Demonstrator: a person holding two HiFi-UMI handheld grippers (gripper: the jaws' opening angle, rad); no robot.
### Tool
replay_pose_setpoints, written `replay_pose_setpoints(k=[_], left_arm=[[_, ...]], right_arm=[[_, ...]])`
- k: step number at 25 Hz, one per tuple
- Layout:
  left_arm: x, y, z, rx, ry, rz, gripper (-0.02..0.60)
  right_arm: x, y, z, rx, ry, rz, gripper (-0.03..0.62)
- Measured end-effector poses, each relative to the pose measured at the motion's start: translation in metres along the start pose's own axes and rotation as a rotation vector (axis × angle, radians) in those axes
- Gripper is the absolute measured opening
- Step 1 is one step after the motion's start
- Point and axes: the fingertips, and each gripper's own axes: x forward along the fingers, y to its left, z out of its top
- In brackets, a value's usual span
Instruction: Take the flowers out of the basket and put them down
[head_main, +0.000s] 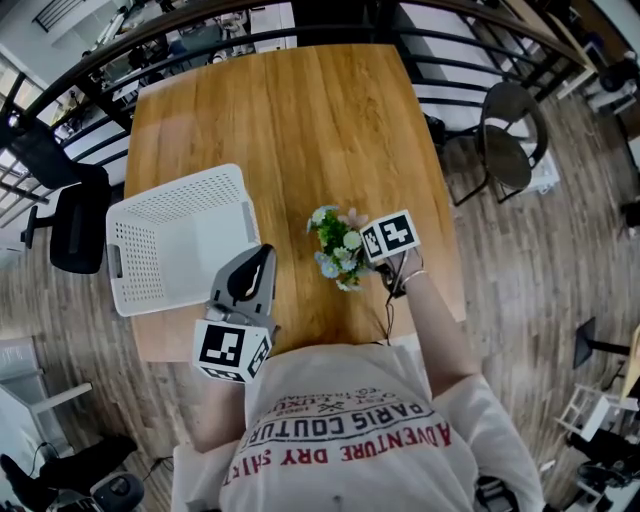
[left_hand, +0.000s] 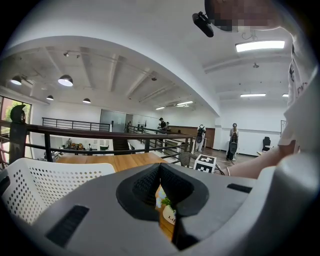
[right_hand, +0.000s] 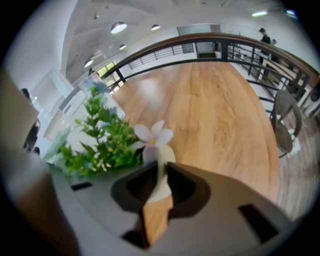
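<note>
One wooden worktop fills the centre of the head view; on it, one white perforated basket at centre left and one bunch of flowers just right of centre; two grippers, the left gripper and the right gripper, whose jaws are opening with the flowers between them; two chairs off the worktop, one black chair at far left, one round chair at upper right.

Operator, 6 o'clock in head view: white short-sleeved T-shirt with arched red and dark lettering. Thin band on right wrist. Grey moulded left tongs carry a white cube with black square markers.
</note>
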Motion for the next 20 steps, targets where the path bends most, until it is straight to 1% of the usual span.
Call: replay_pose_setpoints(k=[3,6,9,10,15,18,20], left_arm=[[0.001,0.001,0.0,0.006,-0.001,-0.007,0.026],[-0.004,0.002,0.002,0.01,-0.005,-0.012,0.026],[-0.01,0.005,0.003,0.01,-0.011,-0.01,0.026],[-0.011,0.007,0.003,0.009,-0.012,-0.008,0.026],[-0.019,0.011,0.004,0.006,-0.018,-0.006,0.026],[-0.025,0.014,0.008,0.01,-0.03,-0.011,0.026],[-0.031,0.017,0.011,0.017,-0.034,-0.016,0.026]], right_arm=[[-0.002,-0.002,0.002,-0.014,-0.01,-0.048,0.081],[-0.005,-0.005,0.002,-0.02,-0.027,-0.101,0.122],[-0.011,-0.005,0.004,-0.017,-0.046,-0.112,0.127],[-0.016,-0.005,0.007,-0.013,-0.064,-0.115,0.119],[-0.059,0.0,0.034,-0.001,-0.206,-0.167,0.051],[-0.091,0.016,0.055,-0.033,-0.326,-0.205,0.036],[-0.109,0.035,0.067,-0.072,-0.407,-0.214,0.035]])
